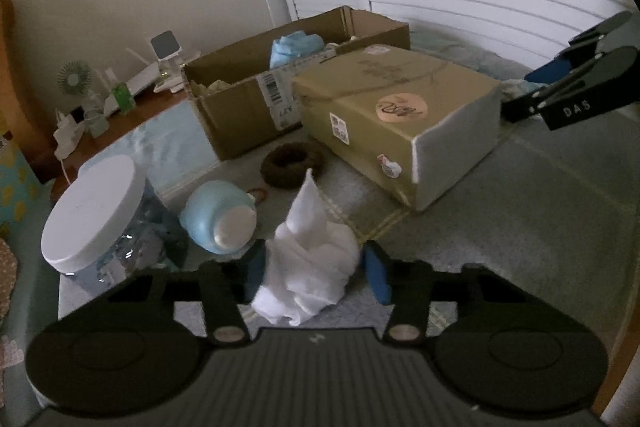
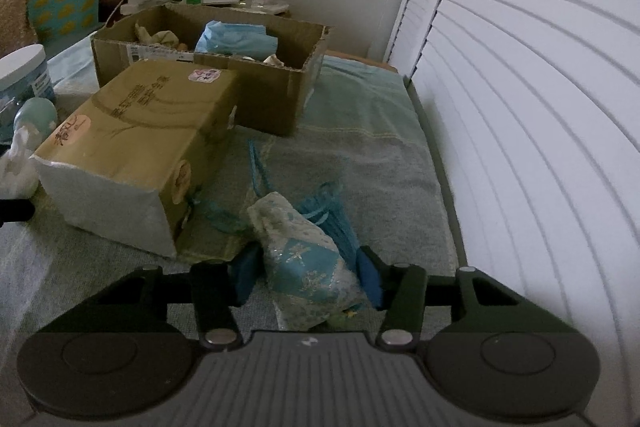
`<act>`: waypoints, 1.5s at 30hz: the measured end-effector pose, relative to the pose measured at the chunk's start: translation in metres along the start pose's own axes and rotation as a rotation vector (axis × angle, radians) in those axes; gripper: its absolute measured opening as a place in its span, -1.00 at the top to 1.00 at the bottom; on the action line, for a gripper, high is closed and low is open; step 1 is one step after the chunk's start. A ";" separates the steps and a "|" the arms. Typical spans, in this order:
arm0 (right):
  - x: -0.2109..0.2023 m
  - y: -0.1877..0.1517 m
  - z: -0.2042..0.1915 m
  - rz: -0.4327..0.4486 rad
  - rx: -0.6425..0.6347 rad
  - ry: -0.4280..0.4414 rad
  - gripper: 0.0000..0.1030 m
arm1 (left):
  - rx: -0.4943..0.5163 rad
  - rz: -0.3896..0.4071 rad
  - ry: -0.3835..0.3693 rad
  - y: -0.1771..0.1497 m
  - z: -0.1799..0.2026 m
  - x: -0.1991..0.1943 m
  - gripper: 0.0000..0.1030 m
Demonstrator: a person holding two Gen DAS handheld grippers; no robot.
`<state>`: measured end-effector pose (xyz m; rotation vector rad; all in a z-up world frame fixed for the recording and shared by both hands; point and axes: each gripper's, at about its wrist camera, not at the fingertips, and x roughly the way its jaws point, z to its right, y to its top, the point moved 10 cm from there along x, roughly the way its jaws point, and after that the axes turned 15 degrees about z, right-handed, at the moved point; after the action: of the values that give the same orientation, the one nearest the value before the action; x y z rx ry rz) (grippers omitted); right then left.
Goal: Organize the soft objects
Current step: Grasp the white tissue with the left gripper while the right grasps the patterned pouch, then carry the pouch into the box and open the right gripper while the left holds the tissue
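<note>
Left tool [image 1: 316, 273] clamped on a crumpled white cloth [image 1: 310, 259]: both blue pads [image 1: 376, 275] press its sides, one corner of the cloth sticks up in a peak. Cloth sits on the grey-green towel [image 1: 500, 219] that covers the bed, just in front of a pale blue round bottle [image 1: 218, 217] lying on its side. Left of the bottle stands a clear jar with white lid [image 1: 94, 213]. Behind the cloth lies a dark brown fuzzy scrunchie [image 1: 292, 163], near the foot of the kraft tissue pack [image 1: 400, 115].

Right tool [image 2: 308, 281] grips a light blue pouch with silver snowflake print [image 2: 308, 259], pads tight against both sides, pouch resting on the towel [image 2: 380, 147]. Blue cords [image 2: 336, 215] trail from behind the pouch toward the tissue pack [image 2: 140, 147], which lies just left of it. Right tool also shows at the right edge of the left wrist view, well apart from the white cloth.

Behind the tissue pack, touching it, an open cardboard box [image 2: 280, 99] holds a blue bundle [image 2: 236, 41] and some beige fabric [image 2: 154, 35]. White louvred shutters [image 2: 540, 107] run along the right side. Far left, a wooden nightstand [image 1: 152, 111] carries a small green fan [image 1: 74, 79] and other small items too blurred to name
</note>
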<state>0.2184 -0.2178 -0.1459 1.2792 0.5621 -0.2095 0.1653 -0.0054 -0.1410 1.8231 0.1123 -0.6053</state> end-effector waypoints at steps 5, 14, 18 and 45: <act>-0.005 0.005 0.003 0.005 0.024 -0.003 0.14 | -0.071 -0.026 -0.054 0.002 -0.005 -0.003 0.16; -0.020 0.012 0.005 0.005 0.070 0.008 0.21 | -0.117 -0.012 -0.090 0.012 -0.009 -0.020 0.16; -0.026 0.016 0.005 0.011 0.064 -0.004 0.21 | -0.121 0.013 -0.098 0.018 -0.009 -0.027 0.15; -0.041 0.138 0.000 0.207 -0.038 0.045 0.23 | -0.176 0.088 -0.117 0.023 -0.012 -0.045 0.15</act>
<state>0.2459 -0.1843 -0.0081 1.2978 0.4663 0.0020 0.1390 0.0079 -0.0984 1.6106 0.0062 -0.6194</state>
